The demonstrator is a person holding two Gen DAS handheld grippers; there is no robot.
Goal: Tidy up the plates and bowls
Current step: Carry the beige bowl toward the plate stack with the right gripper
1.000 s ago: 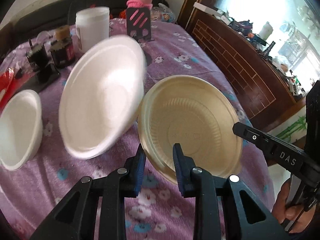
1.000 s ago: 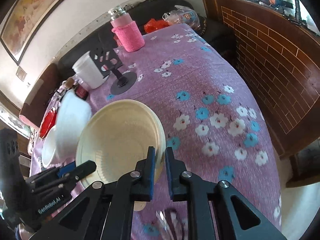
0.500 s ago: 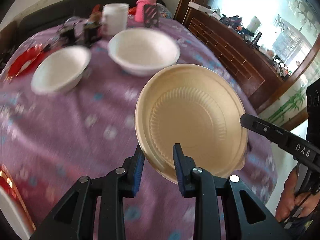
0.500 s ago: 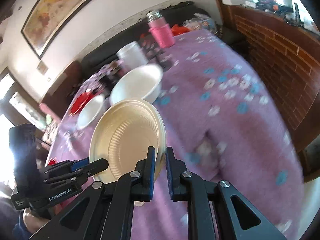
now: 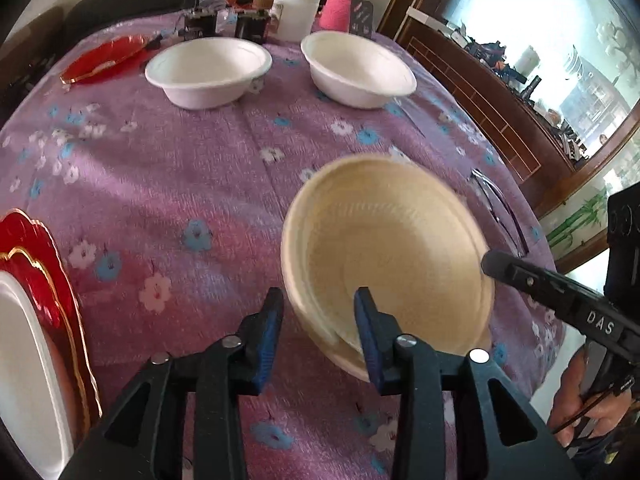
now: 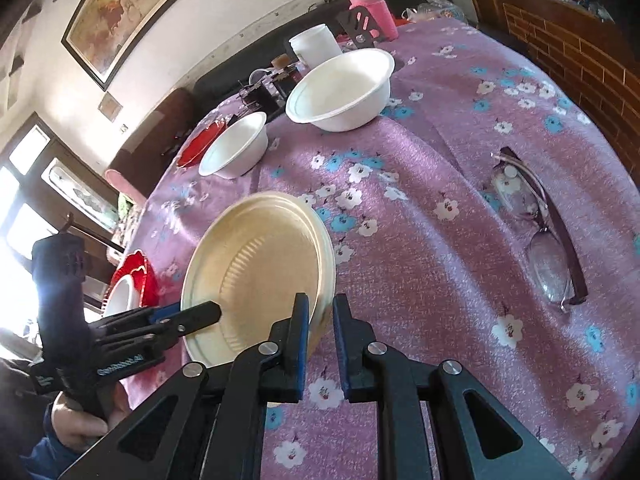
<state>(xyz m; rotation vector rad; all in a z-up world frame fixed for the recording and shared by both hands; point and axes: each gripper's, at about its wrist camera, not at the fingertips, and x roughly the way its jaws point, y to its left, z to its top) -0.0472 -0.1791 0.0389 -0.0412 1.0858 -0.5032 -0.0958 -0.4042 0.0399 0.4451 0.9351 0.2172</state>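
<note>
A cream bowl (image 5: pixel 392 248) (image 6: pixel 260 264), seemingly a nested pair, is tilted just above the purple flowered cloth (image 5: pixel 180 168). My left gripper (image 5: pixel 318 320) has its jaws apart around the bowl's near rim, not pinching it. My right gripper (image 6: pixel 320 328) is shut on the bowl's opposite rim. Two white bowls (image 5: pixel 208 72) (image 5: pixel 358 68) stand upright at the far side; they also show in the right wrist view (image 6: pixel 236 146) (image 6: pixel 342 90).
Red plates with a white plate on top (image 5: pixel 28 320) sit at the near left. Another red plate (image 5: pixel 104 60) lies far left. Eyeglasses (image 6: pixel 536 228) lie on the cloth at right. A white tub (image 5: pixel 296 12), a pink-sleeved bottle (image 5: pixel 342 10) and small jars stand at the back.
The cream bowl has come down and toward the near edge of the table, tilting flatter. My left jaws have opened wider around its rim. The right gripper still grips it.
</note>
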